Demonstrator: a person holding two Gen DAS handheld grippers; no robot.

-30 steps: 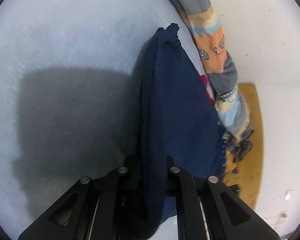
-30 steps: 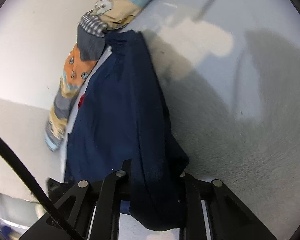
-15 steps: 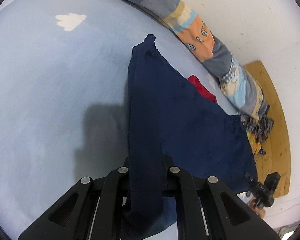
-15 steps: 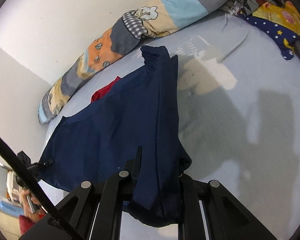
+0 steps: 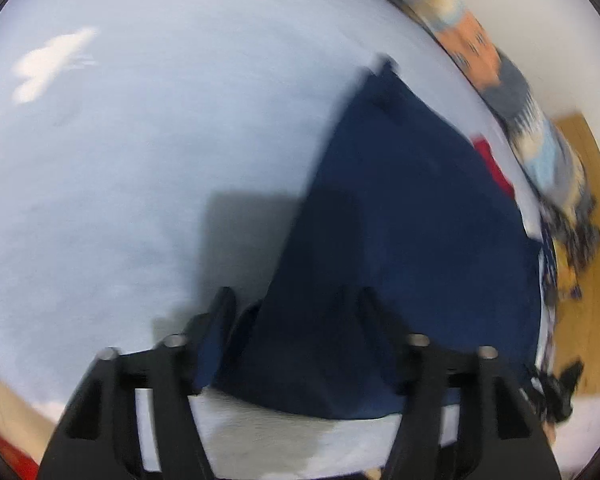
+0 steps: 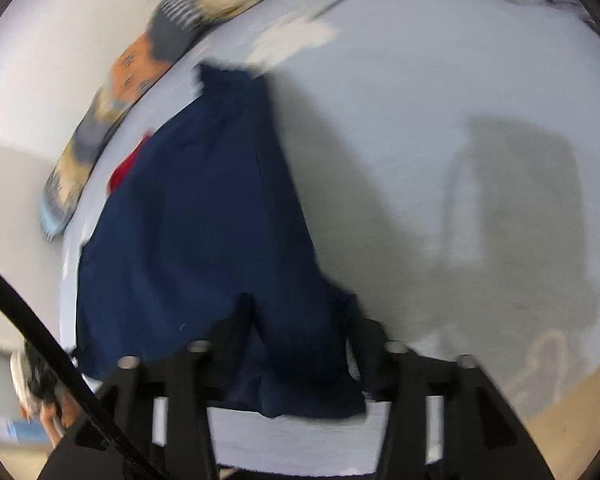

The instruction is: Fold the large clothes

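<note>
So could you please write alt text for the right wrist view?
A navy garment lies on a pale blue bed sheet, its near corner between the right hand-held gripper, whose jaws have just been opening. A patterned pillow lines the wall.

Pale blue bed sheet [image 5: 148, 168], white wall [image 6: 52, 52], wooden floor [image 5: 598, 240].

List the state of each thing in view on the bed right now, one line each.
Navy garment: folded over, lying on the bed sheet.
Left gripper: jaws just opened, cloth between them, unpinched.
Right gripper: jaws just opened, cloth between them.
Red item: partly covered by the navy garment.
</note>
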